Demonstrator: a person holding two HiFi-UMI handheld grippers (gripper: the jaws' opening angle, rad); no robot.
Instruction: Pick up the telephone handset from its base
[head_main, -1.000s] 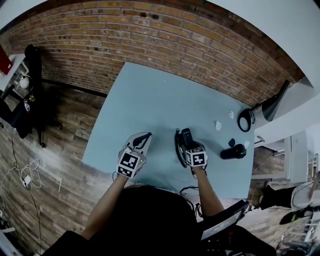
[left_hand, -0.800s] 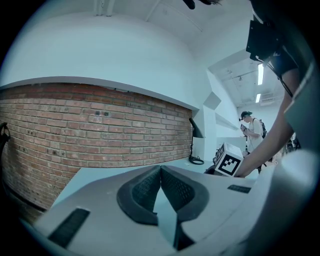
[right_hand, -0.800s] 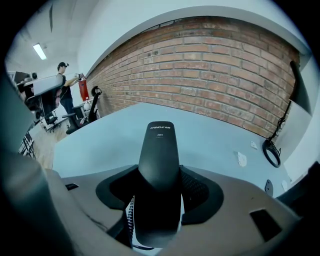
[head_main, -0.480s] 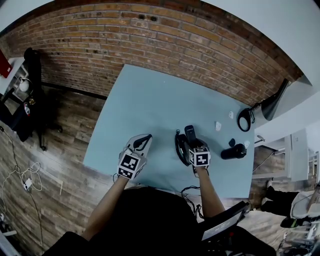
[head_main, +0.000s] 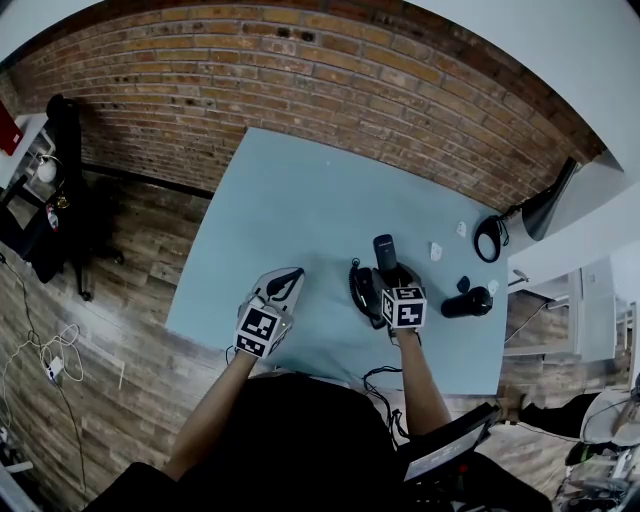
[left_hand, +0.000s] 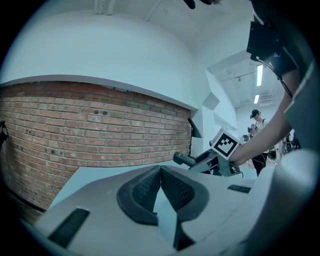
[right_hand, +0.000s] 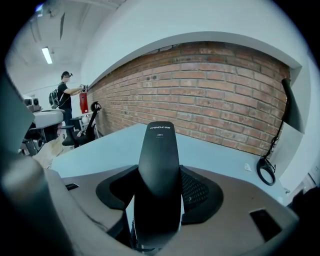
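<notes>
The telephone handset (right_hand: 159, 150) sits clamped low on its smooth body in the right claw (right_hand: 160, 195), the left claw (left_hand: 161, 187) clenched empty nearby, and its long free end, raised beside the base (head_main: 358, 288) over the counter (head_main: 300, 200), could pivot or slip out and fall.

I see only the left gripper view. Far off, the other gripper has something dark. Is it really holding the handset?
Observer: Yes. In the right gripper view the black handset stands between the right gripper's fingers, clamped on both sides.
Operator: Where is the base?
Observer: The head view shows the base on the blue table, just left of that gripper.
Operator: Anything on its other side?
Observer: A black cylinder lies on the table to the right, apart from it.
</notes>
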